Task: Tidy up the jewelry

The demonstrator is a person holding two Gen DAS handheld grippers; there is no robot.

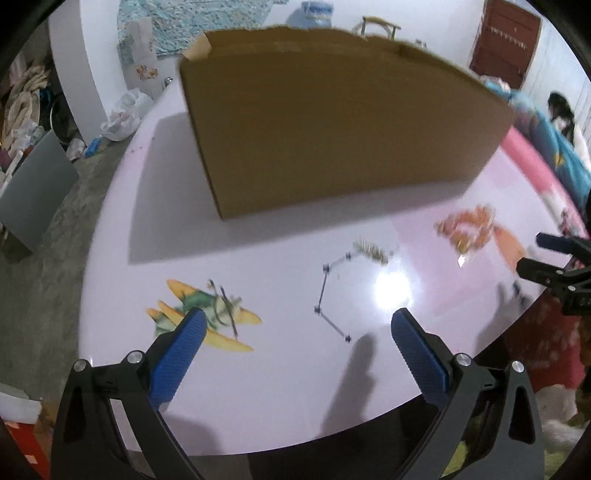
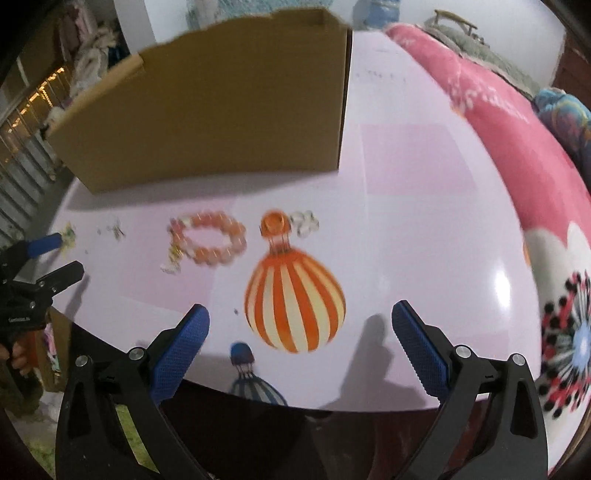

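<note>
While jaws gape, bracelet (image 2: 208, 240) fronts box (image 2: 207, 110).

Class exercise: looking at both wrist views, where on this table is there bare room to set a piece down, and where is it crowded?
Free: the table right of the cardboard box, toward the pink blanket; also the strip left of the box. Crowded: before the box, where the orange bead bracelet, white trinket and thin chain lie.

Glossy lilac table (image 1: 258, 240) w/ printed balloon (image 2: 295, 299) and plane (image 1: 207, 314) art reflects overhead light. Beyond: white wall (image 1: 74, 55), bare concrete floor (image 1: 44, 277), brown door (image 1: 506, 40), water jug (image 1: 316, 13), pink blanket (image 2: 498, 122) at right.
</note>
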